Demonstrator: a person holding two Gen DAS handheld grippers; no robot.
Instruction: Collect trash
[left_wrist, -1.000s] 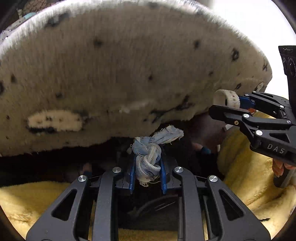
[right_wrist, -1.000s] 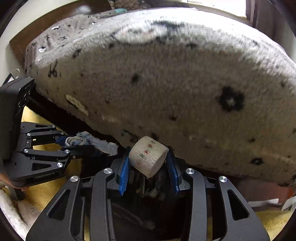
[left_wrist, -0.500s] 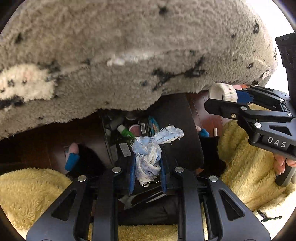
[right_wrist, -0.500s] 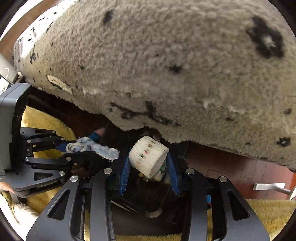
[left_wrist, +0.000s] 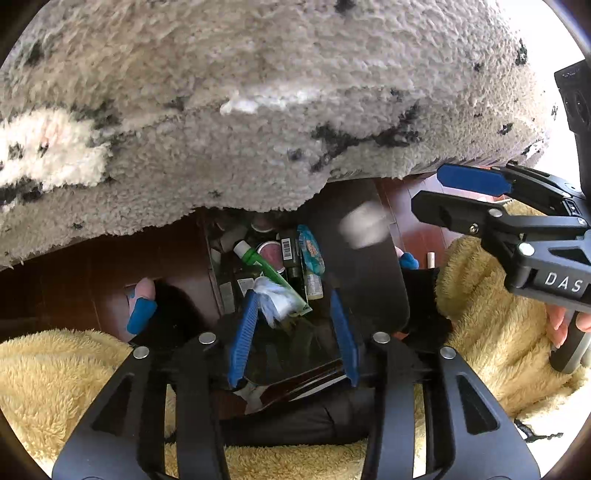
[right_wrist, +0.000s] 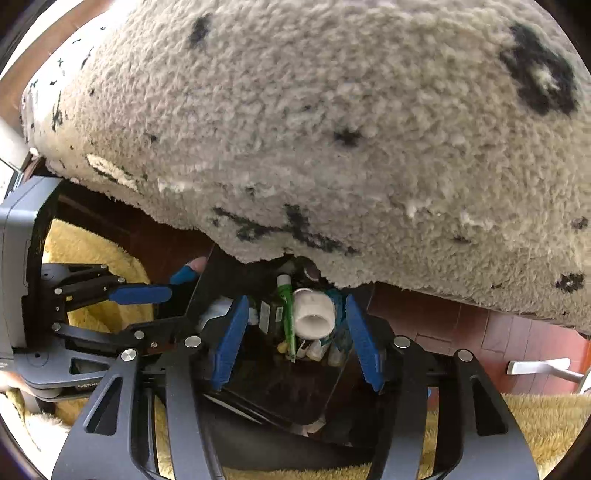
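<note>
While your two grippers hang over it, the crumpled pale-blue knotted cloth scrap lies loose between the left gripper's spread blue ribbed pads, touching neither, atop the clutter in the dark rectangular trash bin. Beside it, the short cream fabric roll sits free between the right gripper's parted pads, resting on a slim green tube with a white cap and small bottles; in the left view the roll is only a pale blur. Both of your tools are released and hold nothing. Around the bin you have dark reddish wood flooring, a shaggy grey-cream rug with black flecks overhanging its far edge, and fluffy yellow fleece on either near side.
</note>
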